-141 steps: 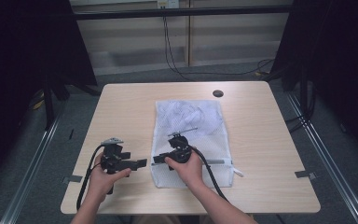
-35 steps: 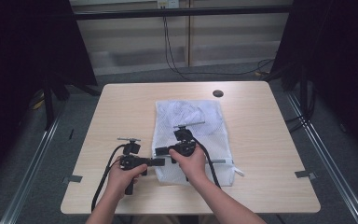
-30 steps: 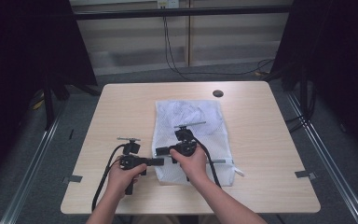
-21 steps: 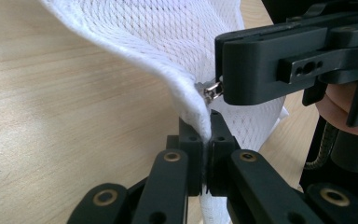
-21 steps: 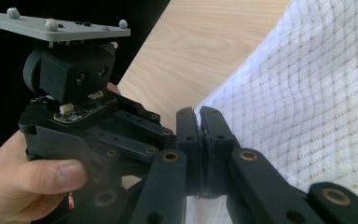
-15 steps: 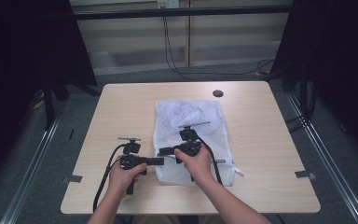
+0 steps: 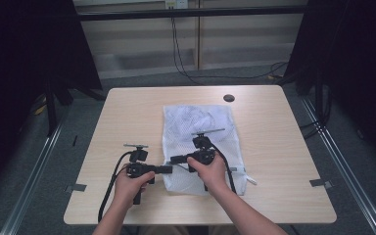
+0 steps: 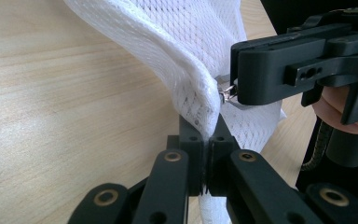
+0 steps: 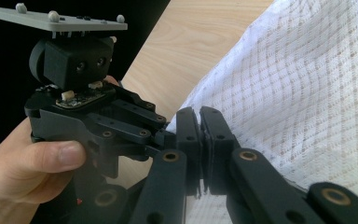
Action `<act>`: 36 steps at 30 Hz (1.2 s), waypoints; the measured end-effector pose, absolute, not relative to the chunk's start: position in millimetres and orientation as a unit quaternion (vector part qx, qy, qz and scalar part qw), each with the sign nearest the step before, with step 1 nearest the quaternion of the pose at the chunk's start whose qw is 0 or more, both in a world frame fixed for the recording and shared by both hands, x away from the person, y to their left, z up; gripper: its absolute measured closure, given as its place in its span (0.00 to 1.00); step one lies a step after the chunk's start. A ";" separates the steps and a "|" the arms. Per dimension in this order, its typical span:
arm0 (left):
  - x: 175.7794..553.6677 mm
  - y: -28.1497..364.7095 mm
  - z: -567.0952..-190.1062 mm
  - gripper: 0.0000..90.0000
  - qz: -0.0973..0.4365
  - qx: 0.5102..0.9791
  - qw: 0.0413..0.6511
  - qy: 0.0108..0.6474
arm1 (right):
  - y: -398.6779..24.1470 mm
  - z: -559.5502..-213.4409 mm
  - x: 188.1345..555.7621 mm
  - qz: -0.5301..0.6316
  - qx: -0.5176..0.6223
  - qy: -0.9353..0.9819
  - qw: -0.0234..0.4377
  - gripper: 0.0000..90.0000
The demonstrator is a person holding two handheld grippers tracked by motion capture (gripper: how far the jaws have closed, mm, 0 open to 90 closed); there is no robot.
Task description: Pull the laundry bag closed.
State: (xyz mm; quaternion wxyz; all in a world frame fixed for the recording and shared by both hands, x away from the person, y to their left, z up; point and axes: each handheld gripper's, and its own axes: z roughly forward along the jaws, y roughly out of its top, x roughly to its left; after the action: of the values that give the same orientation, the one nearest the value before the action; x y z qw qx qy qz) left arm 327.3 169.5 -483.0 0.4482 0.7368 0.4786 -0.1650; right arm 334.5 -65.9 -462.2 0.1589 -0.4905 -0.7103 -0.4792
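The left claw (image 8: 208,161) pinches the mesh laundry bag's (image 7: 200,122) corner at the surface's (image 7: 127,112) six o'clock. The right claw (image 8: 235,88), closed on the zipper pull (image 8: 226,92), seems set to unzip.

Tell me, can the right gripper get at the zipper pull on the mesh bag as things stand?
Probably yes: the right gripper already seems shut on the zipper pull, while the left gripper pinches the mesh bag corner beside it.
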 end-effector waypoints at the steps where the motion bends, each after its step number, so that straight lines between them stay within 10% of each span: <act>1: 327.4 169.3 -482.9 0.98 -0.165 0.735 0.449 0.480 | -65.9 -462.2 334.5 -0.479 -0.491 -0.710 0.159 0.96; 36: 327.5 171.9 -476.1 0.98 -0.160 0.735 0.446 0.485 | -88.3 -465.3 334.0 -0.479 -0.483 -0.716 0.156 0.96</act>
State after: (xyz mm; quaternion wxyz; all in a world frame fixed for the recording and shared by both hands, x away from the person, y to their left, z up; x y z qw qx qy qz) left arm 327.5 171.9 -476.1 0.4458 0.7352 0.4850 -0.1597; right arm 334.0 -88.3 -465.3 0.1556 -0.4827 -0.7165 -0.4790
